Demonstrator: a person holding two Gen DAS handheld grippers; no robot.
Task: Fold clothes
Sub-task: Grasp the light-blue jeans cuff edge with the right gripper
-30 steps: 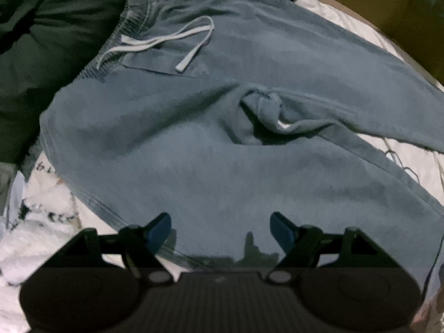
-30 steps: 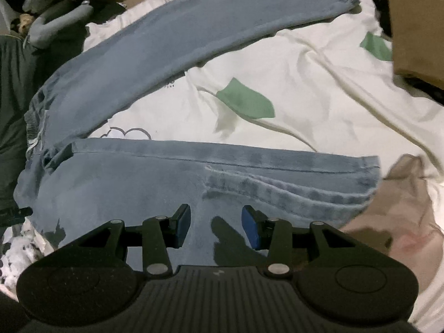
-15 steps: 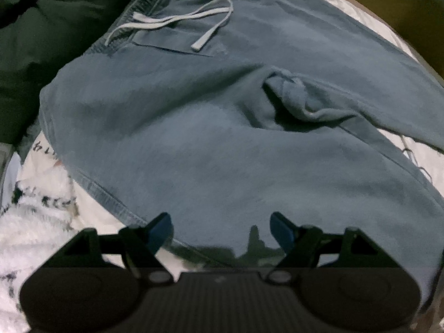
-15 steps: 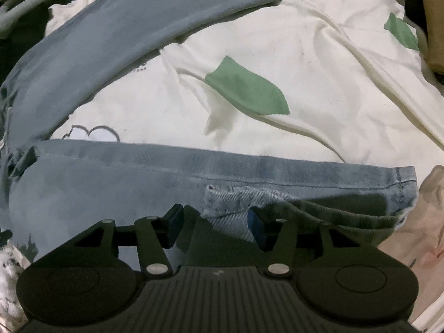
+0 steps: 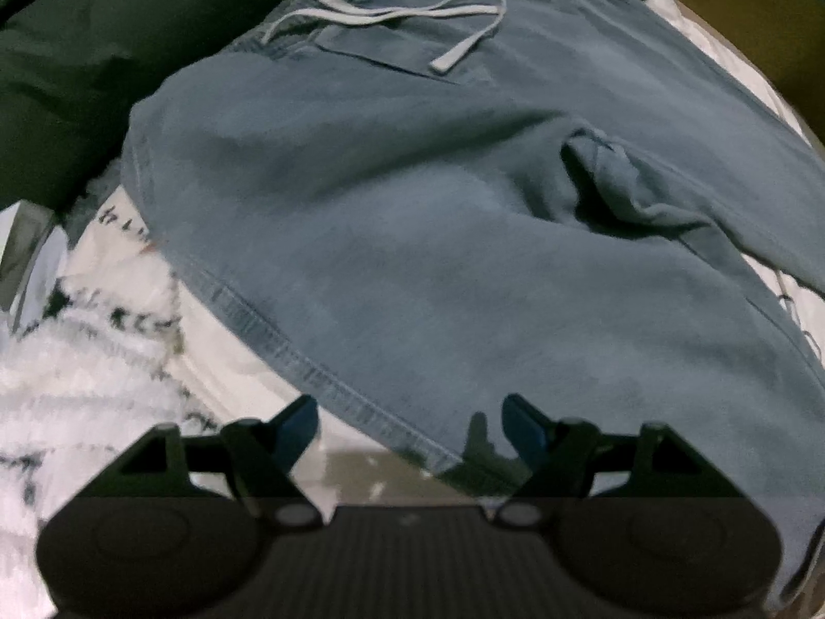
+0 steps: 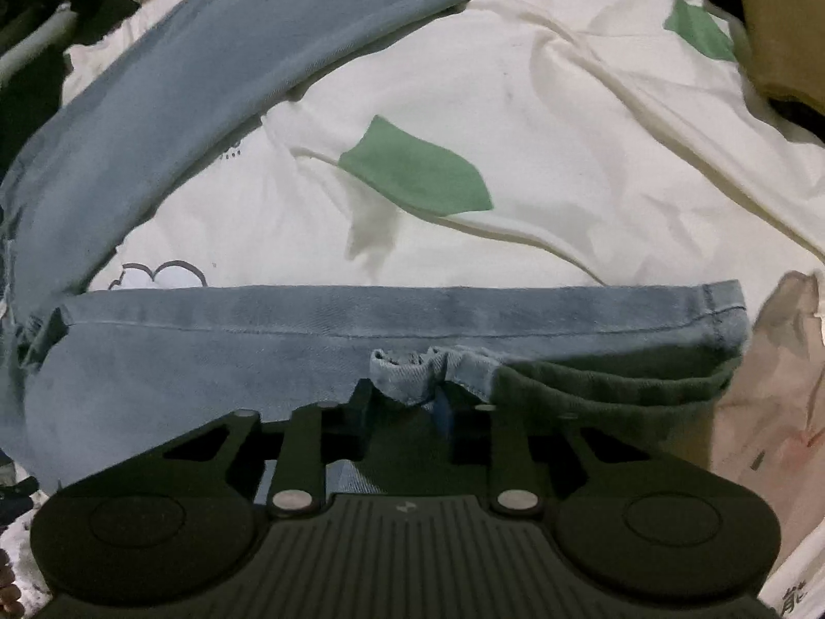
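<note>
Light blue pants point(image 5: 412, 206) with a white drawstring point(image 5: 412, 13) lie spread on a bed. My left gripper point(image 5: 410, 412) hovers wide open over the stitched outer seam point(image 5: 289, 345) near the hip, with nothing between its fingers. In the right wrist view the near leg point(image 6: 258, 330) runs across the frame and the far leg point(image 6: 206, 67) arcs away above it. My right gripper point(image 6: 405, 400) is closing on the near leg's front edge. A bunched fold of denim point(image 6: 407, 376) is pinched up between its fingers.
The bed sheet point(image 6: 567, 129) is white with green leaf prints. A dark green garment point(image 5: 77, 77) lies beside the waistband. White fuzzy fabric point(image 5: 77, 361) is at the near left, a pale pink cloth point(image 6: 763, 387) past the leg cuff, and a brown object point(image 6: 773, 15) at the far right.
The right gripper has narrowed onto the near leg's edge and gathered a fold between its fingers. The left gripper has shifted toward the pants' outer seam, staying open.
</note>
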